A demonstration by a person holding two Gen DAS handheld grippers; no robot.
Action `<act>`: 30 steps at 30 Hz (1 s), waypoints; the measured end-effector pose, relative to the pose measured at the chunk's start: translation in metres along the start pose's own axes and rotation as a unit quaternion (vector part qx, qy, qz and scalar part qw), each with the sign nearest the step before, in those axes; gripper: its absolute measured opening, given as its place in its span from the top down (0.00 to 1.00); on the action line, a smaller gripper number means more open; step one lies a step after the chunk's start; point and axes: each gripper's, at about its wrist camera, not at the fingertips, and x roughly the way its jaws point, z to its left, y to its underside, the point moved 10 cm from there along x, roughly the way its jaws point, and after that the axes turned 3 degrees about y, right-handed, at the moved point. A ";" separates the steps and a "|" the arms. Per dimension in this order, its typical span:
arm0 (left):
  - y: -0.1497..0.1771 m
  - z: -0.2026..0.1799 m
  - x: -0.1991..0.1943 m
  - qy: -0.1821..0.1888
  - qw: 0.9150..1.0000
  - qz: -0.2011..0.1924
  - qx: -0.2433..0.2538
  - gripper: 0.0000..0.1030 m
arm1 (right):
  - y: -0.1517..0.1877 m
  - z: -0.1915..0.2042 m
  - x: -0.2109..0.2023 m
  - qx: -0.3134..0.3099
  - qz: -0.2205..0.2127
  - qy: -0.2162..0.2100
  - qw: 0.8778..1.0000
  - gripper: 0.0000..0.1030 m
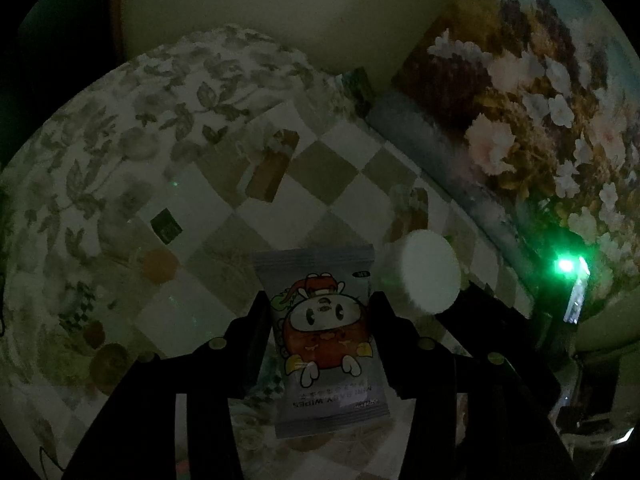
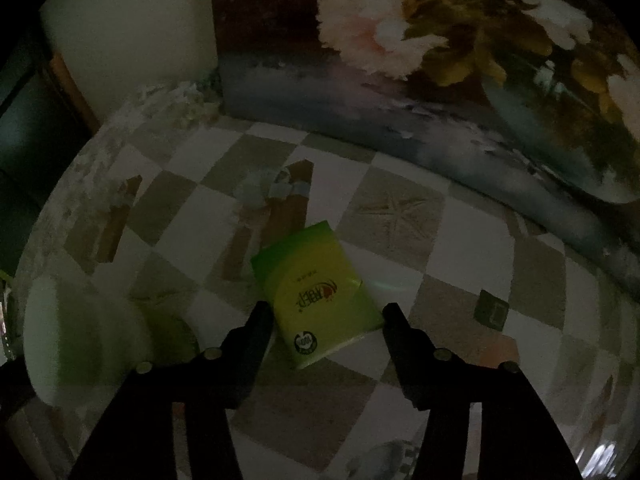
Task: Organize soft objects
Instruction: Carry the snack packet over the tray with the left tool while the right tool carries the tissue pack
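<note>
Covering the whole surface in both views, a checkered tablecloth [image 1: 224, 208] with leaf and flower print lies under everything, dimly lit. Behind it a big floral painting [image 2: 420, 40] leans at the far edge, its lower border touching the cloth, and a pale wall shows beside it. A white round pad [image 1: 424, 272], thick and disc-shaped, stands tilted on its edge just right of the left tool; in the right wrist view a pale blurred shape sits at the far left.

Next down in size, the wipes packet [image 1: 328, 344], printed with a cartoon face, sits between the fingers of the left gripper [image 1: 320, 312], whose pads press on its two long sides, pinching it. The green tissue pack [image 2: 320, 300] lies flat on the cloth, turned at an angle, between the fingers of the right gripper [image 2: 326, 316]. Those jaws stand spread; the left finger is at the pack's edge, while a gap shows at the right finger. Smallest, a green light [image 1: 565, 266] glows near the painting.
</note>
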 end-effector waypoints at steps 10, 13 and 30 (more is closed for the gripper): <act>0.010 -0.016 -0.028 0.020 1.000 -0.003 0.015 0.51 | 0.034 -0.017 -0.073 0.024 -0.025 -0.014 0.999 0.42; 0.016 -0.025 -0.043 0.025 0.999 -0.008 0.026 0.51 | 0.054 -0.031 -0.107 0.043 -0.031 -0.007 0.999 0.42; 0.094 -0.099 -0.105 0.056 0.988 -0.020 0.142 0.51 | 0.161 -0.142 -0.270 0.203 -0.098 0.078 0.971 0.42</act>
